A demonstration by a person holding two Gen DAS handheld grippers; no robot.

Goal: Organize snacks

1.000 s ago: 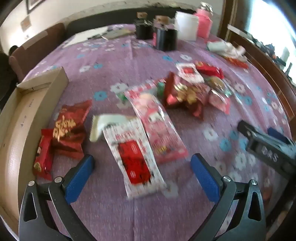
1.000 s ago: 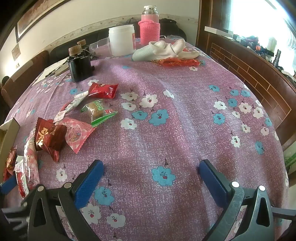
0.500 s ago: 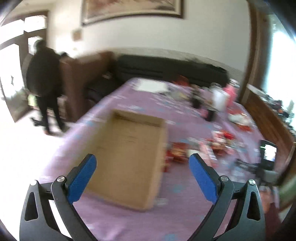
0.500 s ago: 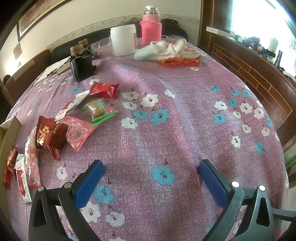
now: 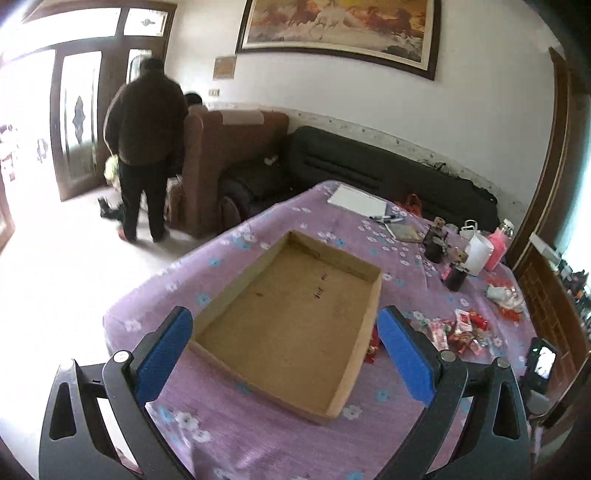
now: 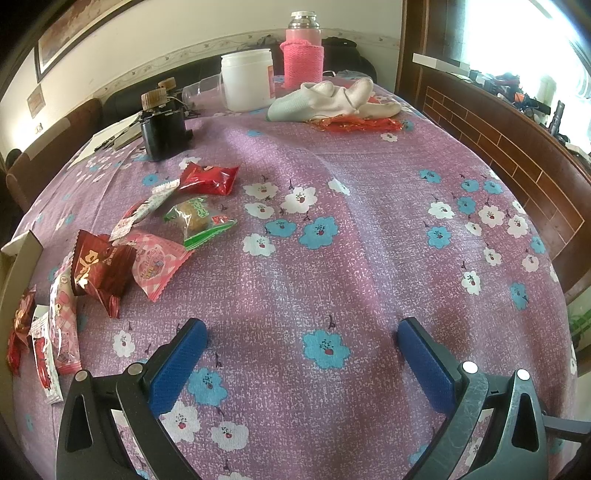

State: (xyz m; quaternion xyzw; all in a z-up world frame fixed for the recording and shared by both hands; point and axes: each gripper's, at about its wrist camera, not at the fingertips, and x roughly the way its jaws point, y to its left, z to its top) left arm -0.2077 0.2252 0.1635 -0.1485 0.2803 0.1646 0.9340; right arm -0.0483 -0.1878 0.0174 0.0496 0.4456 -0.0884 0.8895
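left gripper [image 5: 284,345] wide apart over cardboard tray [image 5: 360,266] — nothing held

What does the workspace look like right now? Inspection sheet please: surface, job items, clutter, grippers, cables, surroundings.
Surface: round table under a purple floral tablecloth, wrinkled.
Job's things: cardboard tray, nothing seen inside; snack packets loose to its right, among them a red packet, a green packet, a pink packet and a dark red packet.
Clutter: white tub, pink-sleeved flask, white cloth, black jar, notepad.
Grippers: left gripper open, above the tray; right gripper open, low over bare cloth; both hold nothing.
Cables: nothing seen.
Surroundings: dark sofa, brown armchair, standing person by the door, framed painting.
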